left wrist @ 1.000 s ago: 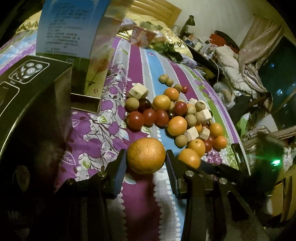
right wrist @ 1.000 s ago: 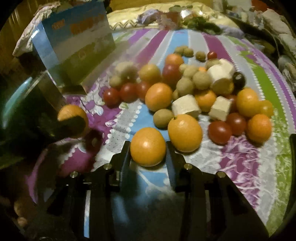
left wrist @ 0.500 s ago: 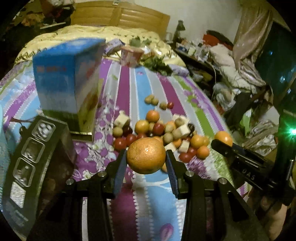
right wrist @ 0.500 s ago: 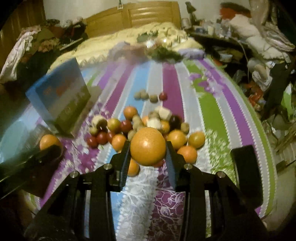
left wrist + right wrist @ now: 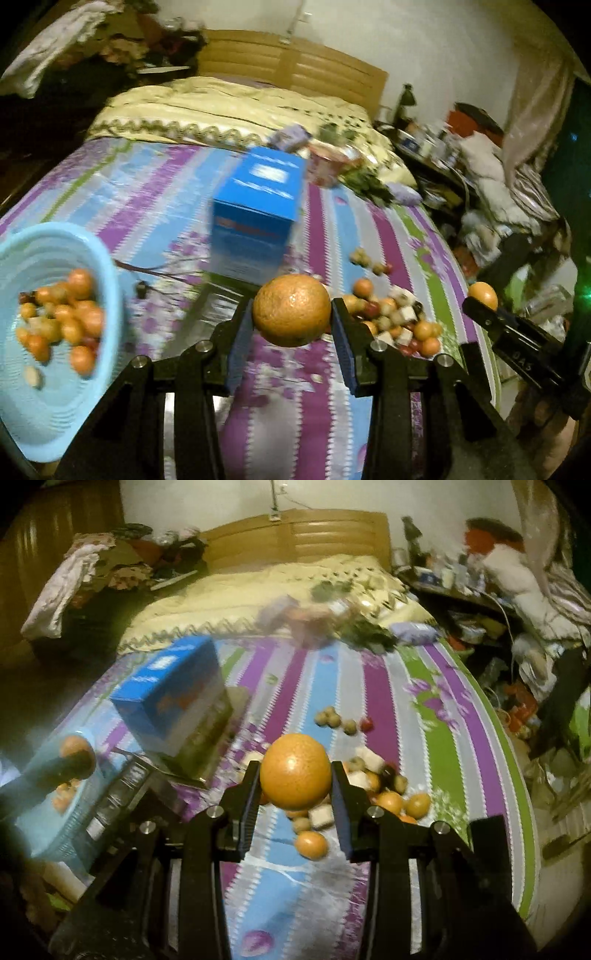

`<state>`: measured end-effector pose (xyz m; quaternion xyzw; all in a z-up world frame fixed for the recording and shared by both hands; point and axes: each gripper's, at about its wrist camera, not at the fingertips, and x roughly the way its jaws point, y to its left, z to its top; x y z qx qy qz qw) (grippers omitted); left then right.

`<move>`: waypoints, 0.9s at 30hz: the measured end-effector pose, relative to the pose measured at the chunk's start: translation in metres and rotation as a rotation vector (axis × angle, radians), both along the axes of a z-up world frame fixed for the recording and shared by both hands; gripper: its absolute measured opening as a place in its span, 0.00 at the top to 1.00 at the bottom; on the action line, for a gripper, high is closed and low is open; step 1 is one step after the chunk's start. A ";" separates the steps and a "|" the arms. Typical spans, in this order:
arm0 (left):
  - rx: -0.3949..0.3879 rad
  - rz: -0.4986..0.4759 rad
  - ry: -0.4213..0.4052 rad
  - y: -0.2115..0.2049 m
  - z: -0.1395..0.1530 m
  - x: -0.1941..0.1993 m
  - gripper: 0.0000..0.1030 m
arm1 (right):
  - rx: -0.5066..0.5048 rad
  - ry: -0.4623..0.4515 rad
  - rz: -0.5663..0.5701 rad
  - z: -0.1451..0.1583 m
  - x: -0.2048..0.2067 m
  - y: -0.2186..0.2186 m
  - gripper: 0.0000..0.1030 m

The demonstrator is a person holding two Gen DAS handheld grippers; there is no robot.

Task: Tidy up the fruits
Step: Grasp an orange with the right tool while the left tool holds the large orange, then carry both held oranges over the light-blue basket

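The left gripper (image 5: 291, 314) has its fingers (image 5: 238, 343) closed narrow on a rough-skinned orange (image 5: 291, 309), one blue-lined pad against each side of the fruit, which hangs clear above the bed. The right gripper (image 5: 295, 786) clamps a smoother orange (image 5: 295, 777) the same way, its fingers (image 5: 248, 801) pressed to both flanks and the fruit held in the air.

Below and beyond both held oranges lies the fruit pile (image 5: 395, 321) on the striped purple, blue and green bedspread (image 5: 147, 192): more oranges, small red and tan fruits, and pale cube-shaped pieces, bunched close together. A few small fruits (image 5: 340, 718) lie apart from the pile, farther up the bed.

In the left wrist view a light blue basket (image 5: 59, 417) sits at the left edge, already holding a loose heap of oranges and small fruits. The right gripper shows at the right of that view with its orange at the tips.

A blue carton (image 5: 255, 218) stands upright on the bedspread behind the left gripper's orange, between basket and pile. Farther off are a cream quilt (image 5: 258, 590) and the wooden headboard (image 5: 314, 535).
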<state>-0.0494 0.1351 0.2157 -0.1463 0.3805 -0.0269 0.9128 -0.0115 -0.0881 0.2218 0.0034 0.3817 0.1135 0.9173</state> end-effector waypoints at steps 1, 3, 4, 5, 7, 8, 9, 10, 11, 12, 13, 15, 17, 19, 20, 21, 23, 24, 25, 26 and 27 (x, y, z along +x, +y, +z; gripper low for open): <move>0.001 0.016 -0.006 0.009 0.005 -0.002 0.58 | 0.009 -0.004 0.016 0.004 0.001 0.009 0.64; 0.007 0.043 -0.019 0.023 0.014 -0.007 0.58 | 0.012 -0.017 0.048 0.014 0.001 0.028 0.64; 0.015 0.057 -0.029 0.032 0.020 -0.011 0.58 | 0.013 -0.023 0.064 0.018 0.000 0.037 0.64; 0.018 0.069 -0.035 0.039 0.023 -0.014 0.58 | 0.021 -0.028 0.081 0.023 0.001 0.047 0.64; 0.018 0.104 -0.050 0.058 0.032 -0.021 0.59 | 0.026 -0.040 0.104 0.030 0.001 0.062 0.64; 0.021 0.118 -0.052 0.065 0.034 -0.023 0.58 | 0.031 -0.041 0.120 0.033 0.002 0.072 0.64; 0.023 0.132 -0.055 0.073 0.036 -0.026 0.59 | 0.036 -0.041 0.132 0.035 0.003 0.080 0.64; 0.025 0.146 -0.056 0.082 0.039 -0.029 0.58 | 0.039 -0.041 0.148 0.038 0.003 0.089 0.64; 0.031 0.164 -0.055 0.092 0.041 -0.033 0.58 | 0.041 -0.043 0.165 0.041 0.003 0.099 0.64; 0.032 0.181 -0.053 0.103 0.043 -0.036 0.58 | 0.043 -0.047 0.183 0.044 0.002 0.109 0.64; 0.031 0.194 -0.052 0.112 0.045 -0.039 0.58 | 0.045 -0.051 0.199 0.047 0.002 0.118 0.64; 0.036 0.232 -0.049 0.135 0.049 -0.045 0.58 | 0.048 -0.058 0.224 0.052 0.001 0.133 0.64; 0.041 0.263 -0.043 0.154 0.051 -0.049 0.58 | 0.054 -0.060 0.262 0.058 0.001 0.154 0.64; 0.049 0.295 -0.035 0.175 0.053 -0.054 0.58 | 0.065 -0.050 0.291 0.060 0.000 0.169 0.64; 0.054 0.316 -0.027 0.185 0.052 -0.058 0.58 | 0.067 -0.041 0.310 0.061 0.001 0.180 0.64; 0.054 0.333 -0.020 0.195 0.052 -0.061 0.58 | 0.066 -0.033 0.326 0.062 0.001 0.189 0.64; 0.047 0.366 -0.003 0.216 0.048 -0.067 0.58 | 0.060 -0.009 0.373 0.062 0.001 0.212 0.64; 0.047 0.378 0.007 0.224 0.045 -0.069 0.58 | 0.056 0.007 0.402 0.061 0.000 0.225 0.64; 0.046 0.390 0.019 0.232 0.043 -0.072 0.58 | 0.057 0.023 0.426 0.059 -0.001 0.236 0.64; 0.041 0.404 0.032 0.242 0.039 -0.074 0.58 | 0.055 0.037 0.443 0.058 -0.002 0.245 0.64; 0.037 0.417 0.046 0.250 0.036 -0.076 0.58 | 0.052 0.052 0.463 0.057 -0.003 0.255 0.64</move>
